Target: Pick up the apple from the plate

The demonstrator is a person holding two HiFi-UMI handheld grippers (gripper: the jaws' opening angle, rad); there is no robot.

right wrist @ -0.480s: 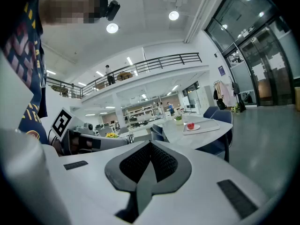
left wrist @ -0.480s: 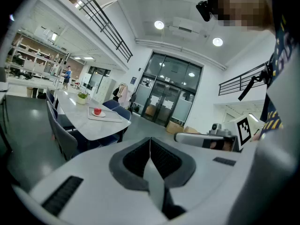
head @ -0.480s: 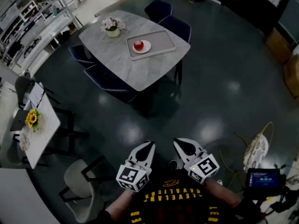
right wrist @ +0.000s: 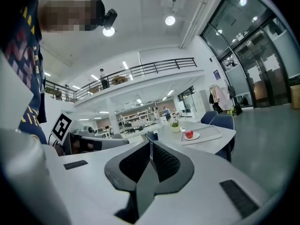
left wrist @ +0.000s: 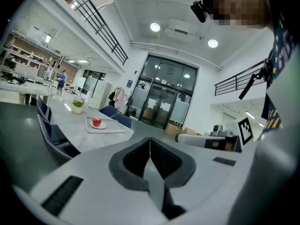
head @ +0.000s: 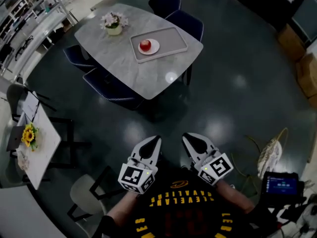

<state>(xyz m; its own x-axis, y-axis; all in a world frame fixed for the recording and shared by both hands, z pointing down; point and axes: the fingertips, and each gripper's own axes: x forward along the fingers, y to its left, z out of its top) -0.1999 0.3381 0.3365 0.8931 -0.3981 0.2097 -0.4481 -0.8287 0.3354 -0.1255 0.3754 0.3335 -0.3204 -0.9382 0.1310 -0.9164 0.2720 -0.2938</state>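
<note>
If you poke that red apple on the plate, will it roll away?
Probably: it looks round, so the apple may roll. The plate looks shallow and might not stop it, though the raised rim of the tray likely would.

I see a grey marble table (head: 153,76) well ahead, with a grey tray (head: 173,37) and potted flowers (head: 113,23) on it and navy chairs (head: 187,24) around it. White side table (head: 47,148) at left carries sunflowers (head: 28,134). Lit screen (head: 282,185) lower right.

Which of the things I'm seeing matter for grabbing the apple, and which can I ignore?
For the job: apple, plate, tray, grey table, left gripper and right gripper, both shut and empty.
Lying about: flower pot, blue chairs, sunflowers.
</note>
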